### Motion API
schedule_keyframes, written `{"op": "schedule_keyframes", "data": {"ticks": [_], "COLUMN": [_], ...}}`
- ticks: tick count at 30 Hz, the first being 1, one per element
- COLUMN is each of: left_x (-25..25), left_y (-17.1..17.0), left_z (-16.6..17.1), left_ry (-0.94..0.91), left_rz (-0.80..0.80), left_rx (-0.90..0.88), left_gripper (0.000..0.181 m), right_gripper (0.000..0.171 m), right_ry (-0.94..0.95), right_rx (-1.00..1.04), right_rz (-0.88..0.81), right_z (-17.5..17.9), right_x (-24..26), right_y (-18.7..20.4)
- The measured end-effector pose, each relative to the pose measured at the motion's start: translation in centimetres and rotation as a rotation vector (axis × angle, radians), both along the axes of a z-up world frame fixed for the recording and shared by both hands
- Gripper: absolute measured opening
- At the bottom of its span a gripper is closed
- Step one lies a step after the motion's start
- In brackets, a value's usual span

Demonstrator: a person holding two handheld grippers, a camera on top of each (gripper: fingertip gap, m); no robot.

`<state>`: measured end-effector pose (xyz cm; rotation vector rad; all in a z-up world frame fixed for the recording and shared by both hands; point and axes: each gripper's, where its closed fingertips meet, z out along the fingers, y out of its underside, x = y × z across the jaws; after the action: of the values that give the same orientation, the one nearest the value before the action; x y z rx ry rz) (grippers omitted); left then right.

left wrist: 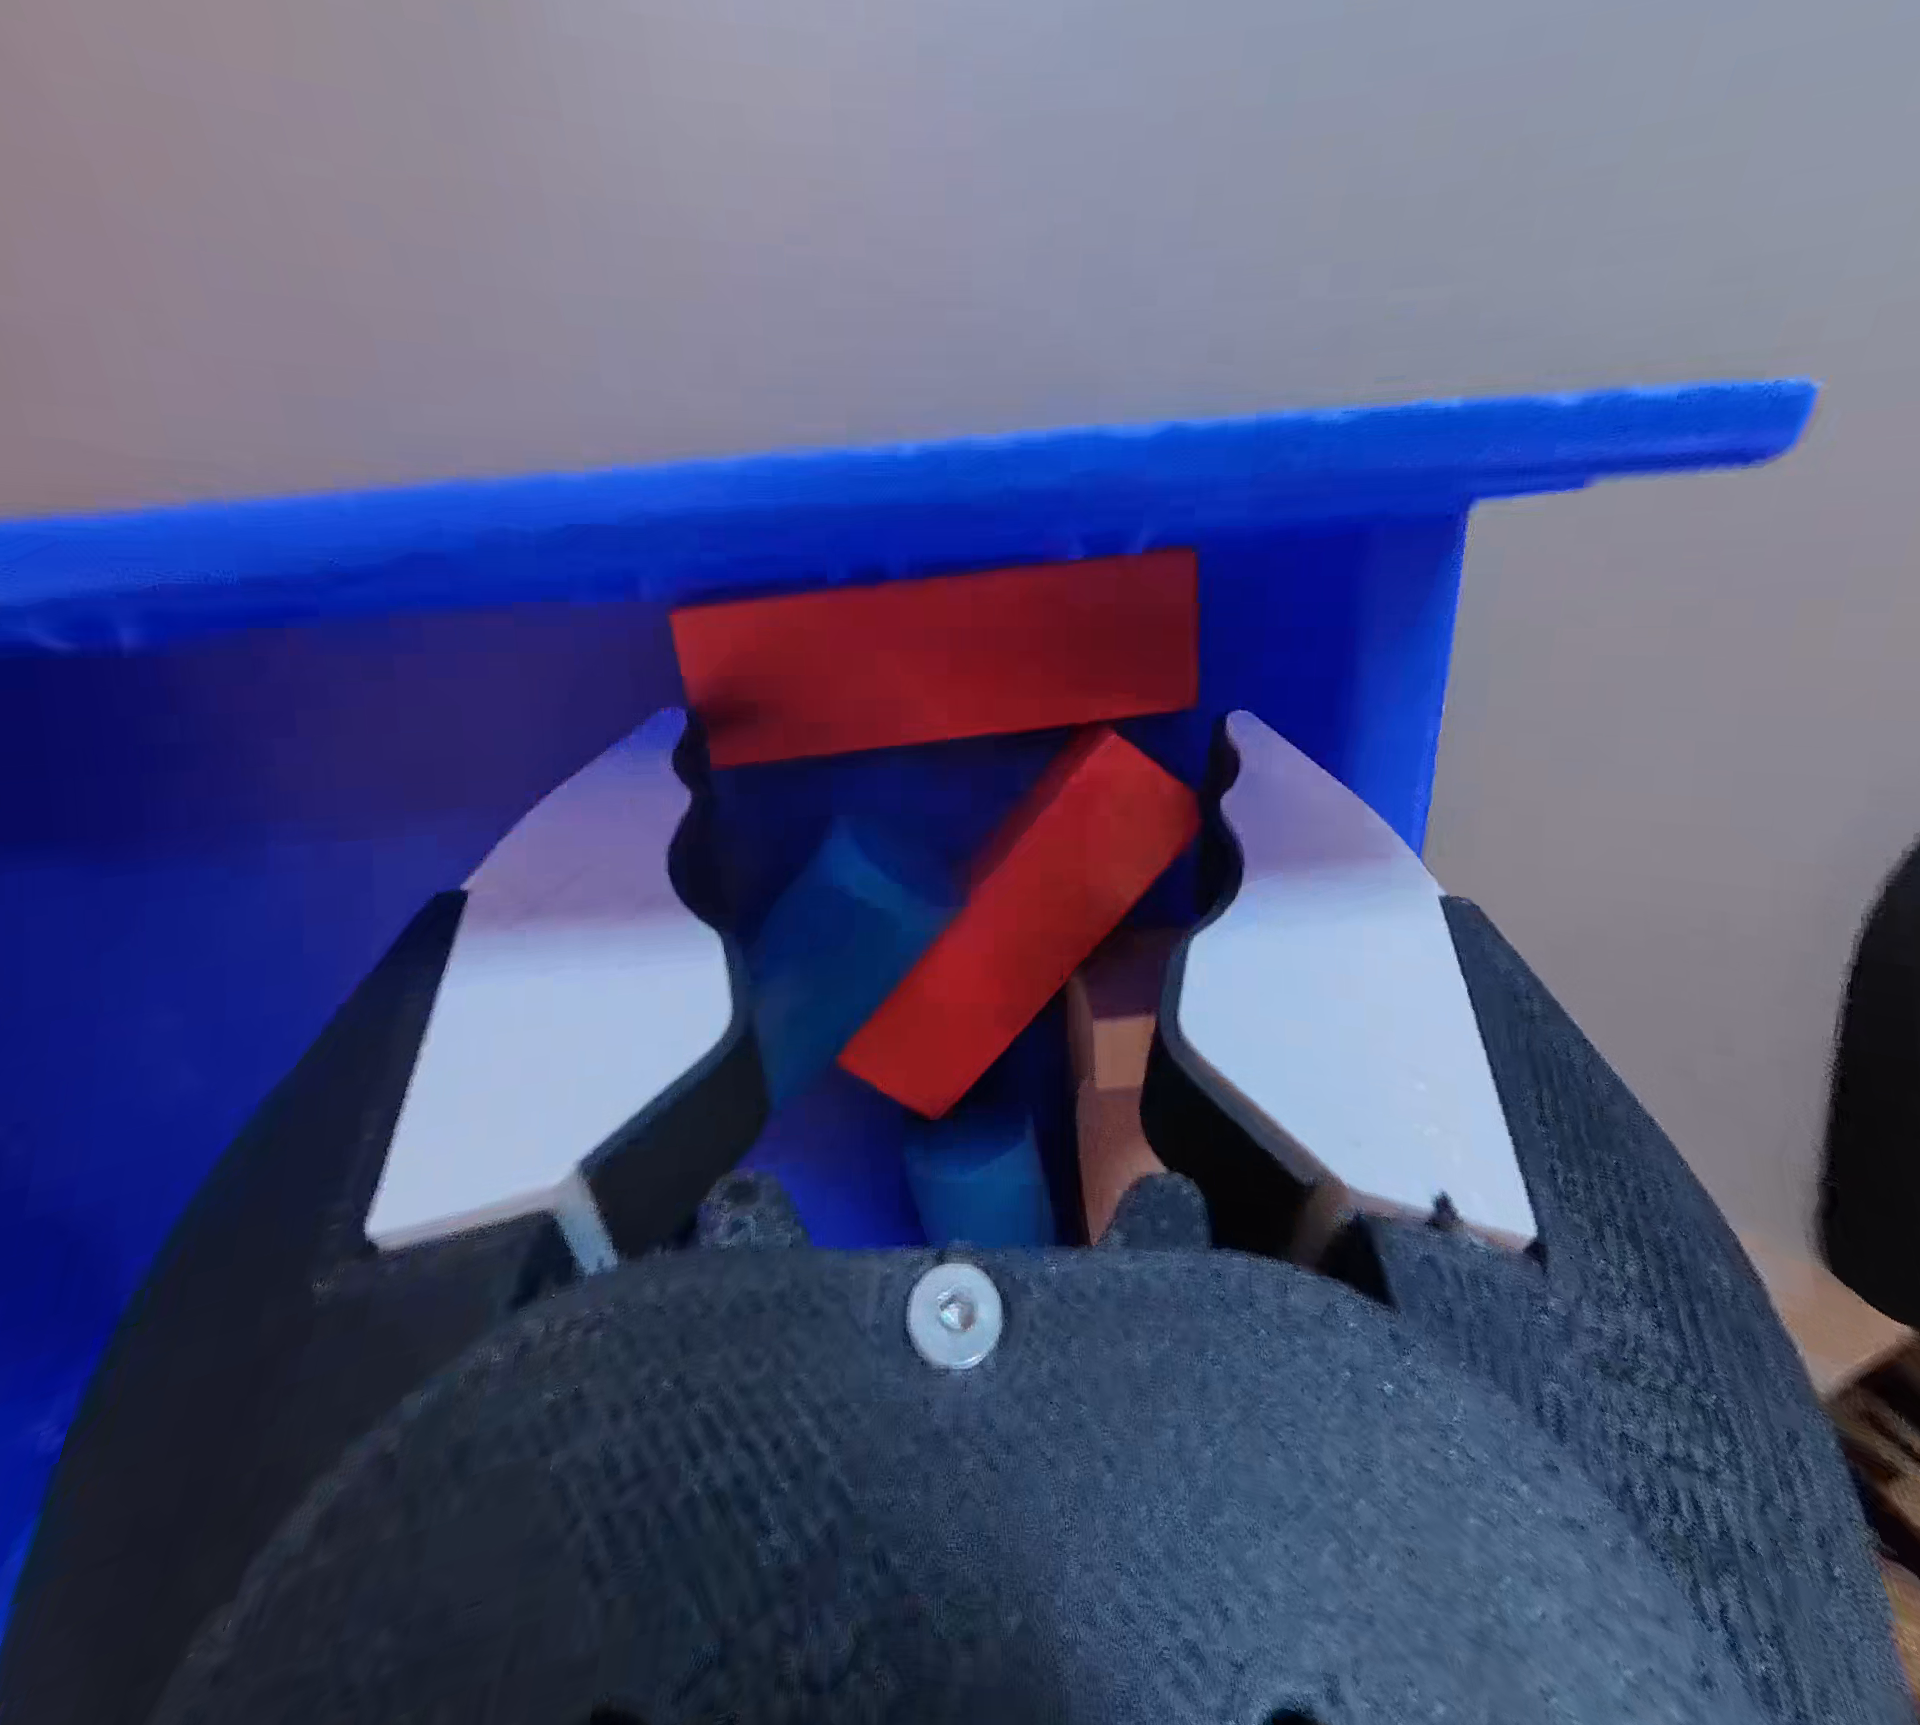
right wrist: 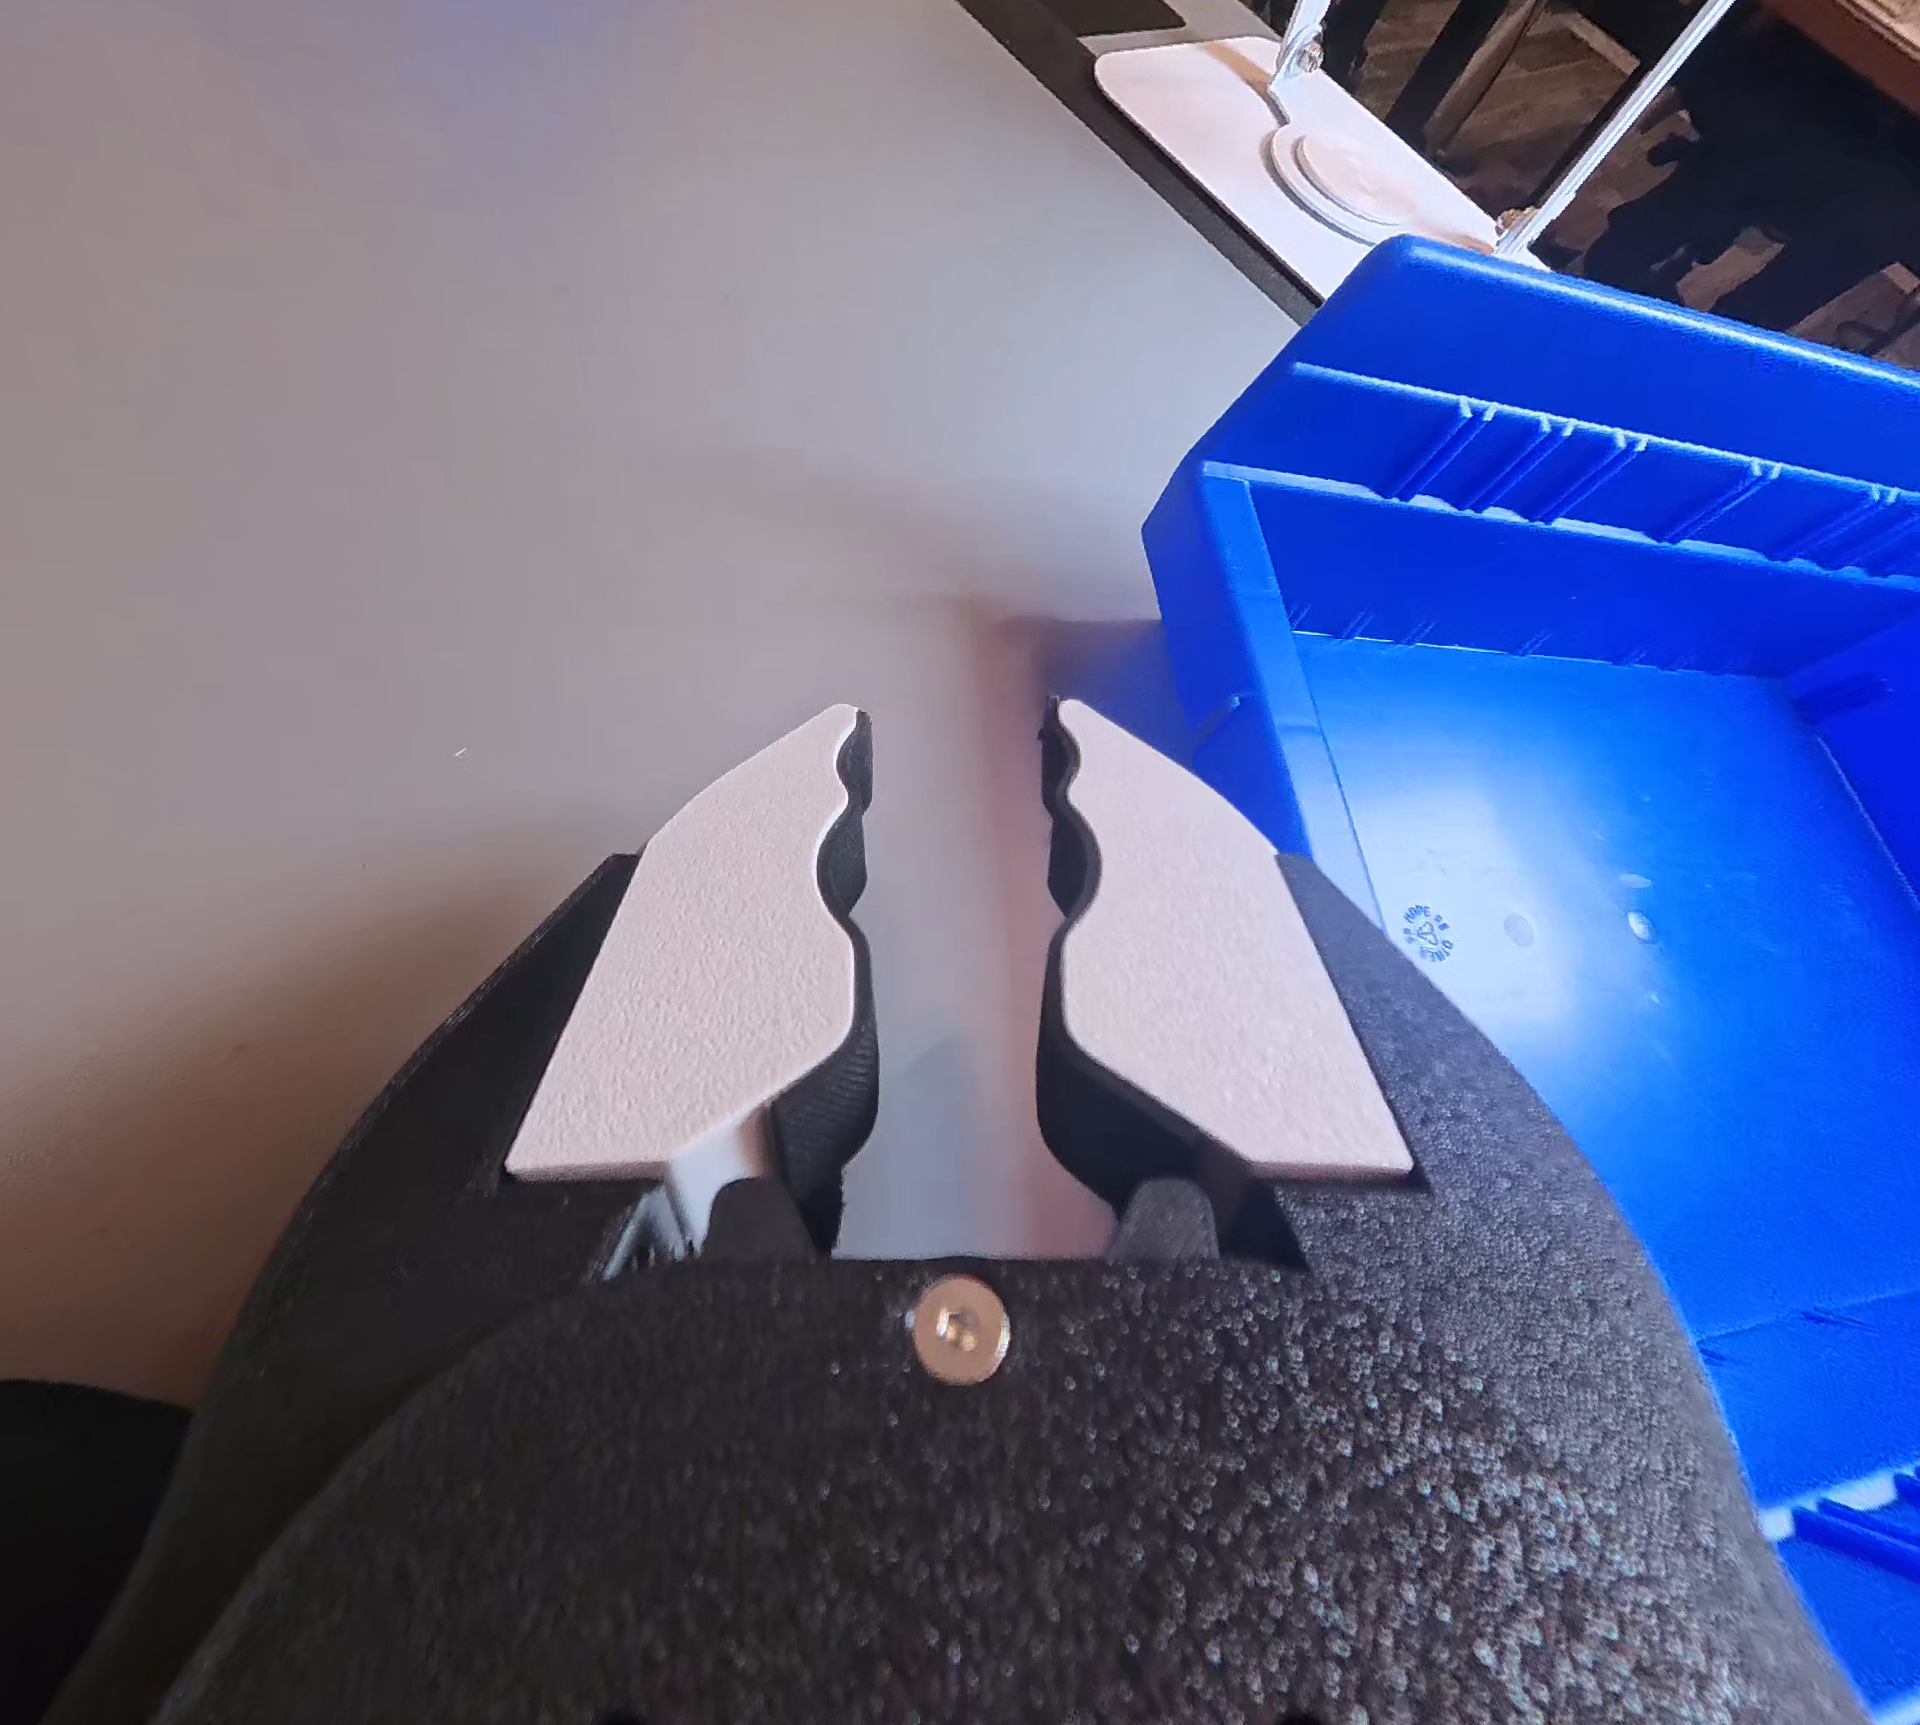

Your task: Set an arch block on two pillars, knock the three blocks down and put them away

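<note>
Left tool (left wrist: 956,740) is wide open, holding nothing, poised over the corner of a blue bin (left wrist: 312,844). Inside that bin: one red block (left wrist: 935,652) lying flat against the far wall, a second red block (left wrist: 1023,922) tilted, propped on a blue block (left wrist: 821,958) beneath it; another blue piece (left wrist: 977,1192) shows near the tool base. Can't tell which of these is the arch. Looks like the putting-away stage, probably late, though whether every block is in I can't confirm from here. Right tool (right wrist: 956,730) is part open, empty, above the bare grey desk (right wrist: 520,325), just beside a second blue bin (right wrist: 1558,532) whose visible floor holds no blocks. Risks: the tilted red block is loosely propped, so a tool finger dropping lower could nudge it and shift the pile. The left tool's fingers sit close to the bin wall, so pulling out at an angle could catch the rim and drag the bin. The right tool swinging sideways could bump its bin towards the desk edge nearby.
</note>
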<state>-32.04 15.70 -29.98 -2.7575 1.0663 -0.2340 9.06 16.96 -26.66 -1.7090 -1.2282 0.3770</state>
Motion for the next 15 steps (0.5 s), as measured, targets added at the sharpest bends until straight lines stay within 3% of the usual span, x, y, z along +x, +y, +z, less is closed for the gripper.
{"op": "schedule_keyframes", "data": {"ticks": [11, 13, 15], "left_x": [-0.7, -1.4, -2.2], "left_y": [1.0, 1.3, 1.5], "left_z": [-0.7, -0.2, -0.1], "left_ry": [0.193, 0.213, 0.229], "left_rz": [-0.063, -0.101, -0.091], "left_rx": [0.055, 0.082, 0.088], "left_gripper": [0.091, 0.055, 0.066], "right_gripper": [0.031, 0.031, 0.031], "right_ry": [-0.027, -0.025, -0.023], "right_rx": [0.0, 0.0, -0.003], "right_rz": [0.012, 0.011, 0.013], "right_z": [-0.4, -0.3, -0.3], "right_x": [-0.2, -0.1, -0.1], "right_y": [-0.3, -0.4, -0.4]}}
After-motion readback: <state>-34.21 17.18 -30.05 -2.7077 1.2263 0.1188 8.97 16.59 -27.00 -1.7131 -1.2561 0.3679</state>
